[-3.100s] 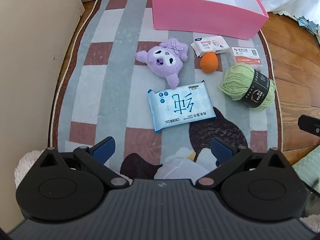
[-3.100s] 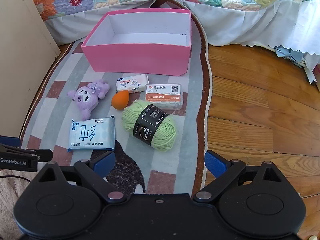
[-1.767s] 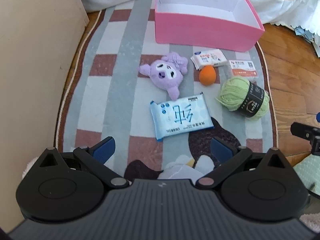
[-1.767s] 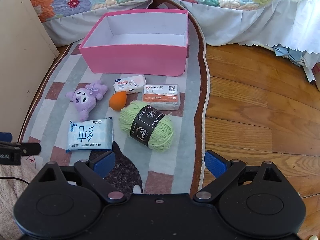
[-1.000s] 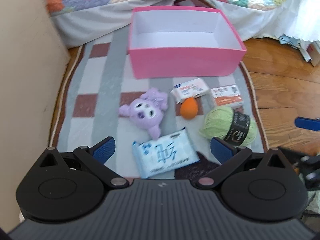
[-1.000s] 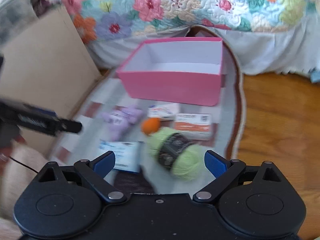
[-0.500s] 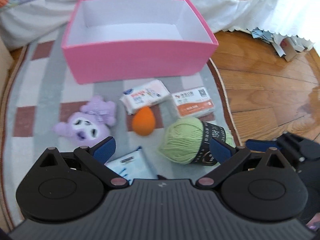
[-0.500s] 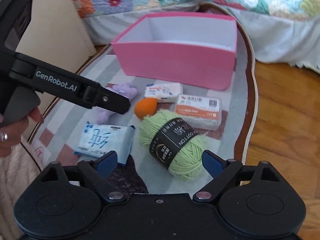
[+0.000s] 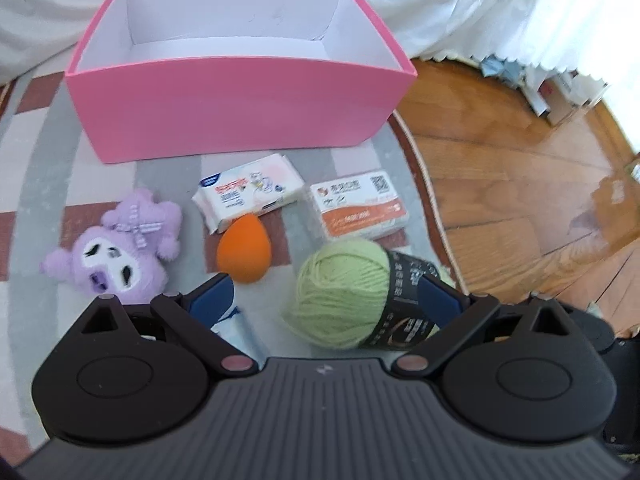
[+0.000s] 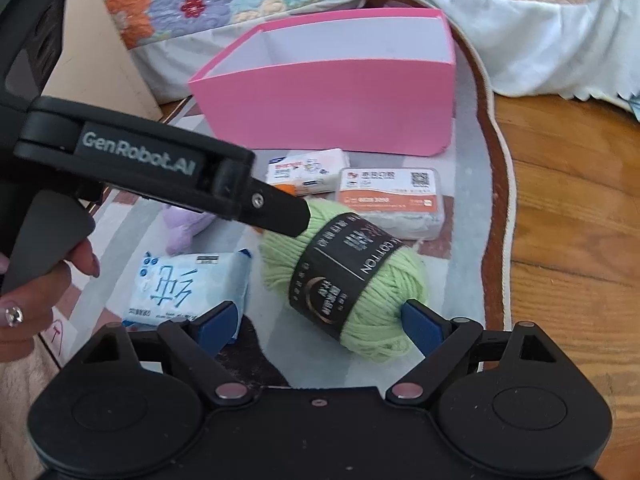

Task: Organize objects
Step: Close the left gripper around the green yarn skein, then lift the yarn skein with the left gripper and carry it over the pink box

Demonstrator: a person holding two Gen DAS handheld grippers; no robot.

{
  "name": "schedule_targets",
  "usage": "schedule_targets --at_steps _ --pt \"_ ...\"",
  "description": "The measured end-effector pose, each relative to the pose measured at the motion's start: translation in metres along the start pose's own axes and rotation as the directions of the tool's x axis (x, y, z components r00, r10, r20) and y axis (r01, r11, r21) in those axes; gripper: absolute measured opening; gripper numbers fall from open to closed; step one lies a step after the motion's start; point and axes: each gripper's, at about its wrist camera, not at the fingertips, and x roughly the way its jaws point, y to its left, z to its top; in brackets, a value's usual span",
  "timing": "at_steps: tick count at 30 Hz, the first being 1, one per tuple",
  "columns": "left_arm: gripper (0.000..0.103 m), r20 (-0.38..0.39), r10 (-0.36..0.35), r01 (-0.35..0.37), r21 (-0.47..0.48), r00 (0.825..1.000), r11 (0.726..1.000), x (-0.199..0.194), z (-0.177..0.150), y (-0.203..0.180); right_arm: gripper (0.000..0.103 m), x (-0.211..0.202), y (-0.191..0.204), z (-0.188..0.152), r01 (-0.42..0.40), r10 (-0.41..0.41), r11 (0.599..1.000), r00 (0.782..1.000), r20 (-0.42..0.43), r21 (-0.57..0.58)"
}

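Both grippers stood wide apart around the green yarn ball [image 9: 344,292], left gripper [image 9: 326,296] having just narrowed, right gripper [image 10: 320,322] ungripped, likely bound for the far pink box [image 9: 236,92].

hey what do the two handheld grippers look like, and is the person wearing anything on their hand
Both grippers are matte black plastic with blue finger pads. The left gripper has a ribbed top; white GenRobot.AI lettering runs along its side. The right gripper has round pivot covers. The hand has a jewelled nail.

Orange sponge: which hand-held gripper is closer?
Left. The left hand-held gripper has a finger beside the orange sponge; the right hand-held gripper is beyond the green yarn. Both have just been closing slightly, yarn between them.
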Motion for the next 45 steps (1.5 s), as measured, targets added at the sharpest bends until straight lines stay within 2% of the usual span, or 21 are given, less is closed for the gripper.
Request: schedule_targets --at_steps 1,3,5,7,9,11,14,17,19,20,21,23,24,26,29,32,36,39,42,45 --pt "0.088 0.007 -0.015 0.015 -0.007 1.000 1.000 0.004 -0.001 0.002 0.093 0.002 -0.003 -0.001 0.012 -0.012 1.000 1.000 0.001 0.024" --pt "0.071 -0.005 -0.045 0.045 -0.029 0.999 0.999 0.013 -0.003 0.006 0.093 0.009 -0.013 -0.004 0.047 -0.046 0.994 0.999 -0.010 0.100" --pt "0.063 -0.016 -0.084 0.083 -0.059 0.996 0.995 0.019 -0.005 0.010 0.091 0.015 -0.022 -0.010 0.051 -0.049 0.986 0.999 -0.019 0.160" --pt "0.054 -0.001 -0.125 0.125 -0.088 0.992 0.988 0.020 -0.008 0.014 0.082 0.018 -0.028 -0.016 0.045 -0.044 0.982 0.999 -0.010 0.181" --pt "0.048 0.007 -0.154 0.154 -0.103 0.988 0.983 0.020 -0.009 0.016 0.063 0.019 -0.030 -0.020 0.029 -0.030 0.981 1.000 0.003 0.189" --pt "0.048 0.007 -0.179 0.178 -0.120 0.984 0.977 0.021 -0.011 0.018 0.058 0.018 -0.031 -0.023 0.002 -0.006 0.979 1.000 0.019 0.205" --pt "0.047 -0.006 -0.272 0.266 -0.190 0.962 0.945 0.022 -0.015 0.024 0.056 0.012 -0.025 -0.020 0.032 -0.042 0.988 0.997 0.067 0.148" --pt "0.046 -0.012 -0.278 0.270 -0.199 0.961 0.942 0.022 -0.017 0.023 0.056 0.007 -0.022 -0.019 0.064 -0.071 0.996 0.992 0.100 0.069" --pt "0.046 -0.013 -0.274 0.266 -0.207 0.962 0.942 0.022 -0.017 0.024 0.060 0.005 -0.022 -0.018 0.076 -0.081 0.996 0.990 0.117 0.044" --pt "0.047 -0.008 -0.255 0.248 -0.206 0.967 0.947 0.022 -0.018 0.024 0.065 0.004 -0.022 -0.018 0.092 -0.093 0.996 0.988 0.125 0.017" --pt "0.051 0.003 -0.228 0.224 -0.202 0.974 0.953 0.022 -0.018 0.025 0.075 0.003 -0.022 -0.018 0.110 -0.107 0.994 0.985 0.137 -0.016" --pt "0.057 0.028 -0.178 0.180 -0.200 0.984 0.963 0.022 -0.018 0.027 0.088 0.001 -0.018 -0.019 0.156 -0.139 0.984 0.976 0.169 -0.091" --pt "0.058 0.036 -0.178 0.182 -0.200 0.983 0.963 0.023 -0.018 0.029 0.089 0.001 -0.015 -0.021 0.183 -0.156 0.974 0.969 0.189 -0.131" --pt "0.058 0.047 -0.200 0.205 -0.221 0.979 0.953 0.028 -0.019 0.032 0.089 0.001 -0.013 -0.022 0.196 -0.163 0.968 0.965 0.205 -0.154" --pt "0.055 0.067 -0.226 0.235 -0.219 0.972 0.947 0.030 -0.022 0.032 0.084 0.004 -0.020 -0.023 0.117 -0.097 0.987 0.979 0.181 -0.107" --pt "0.044 0.060 -0.246 0.254 -0.226 0.967 0.941 0.032 -0.024 0.031 0.079 0.006 -0.024 -0.025 0.076 -0.062 0.995 0.979 0.194 -0.067" --pt "0.042 0.066 -0.280 0.287 -0.245 0.958 0.926 0.035 -0.029 0.033 0.073 0.010 -0.034 -0.026 0.013 -0.007 1.000 0.979 0.203 -0.027" --pt "0.042 0.069 -0.266 0.275 -0.230 0.961 0.934 0.034 -0.030 0.028 0.072 0.013 -0.039 -0.028 -0.017 0.016 1.000 0.979 0.202 0.005" --pt "0.040 0.070 -0.250 0.259 -0.200 0.966 0.945 0.030 -0.032 0.021 0.069 0.012 -0.033 -0.029 -0.003 0.008 1.000 0.979 0.202 -0.025" --pt "0.040 0.065 -0.276 0.283 -0.149 0.959 0.947 0.024 -0.034 0.013 0.068 0.008 -0.032 -0.029 -0.009 0.014 1.000 0.982 0.188 -0.028"
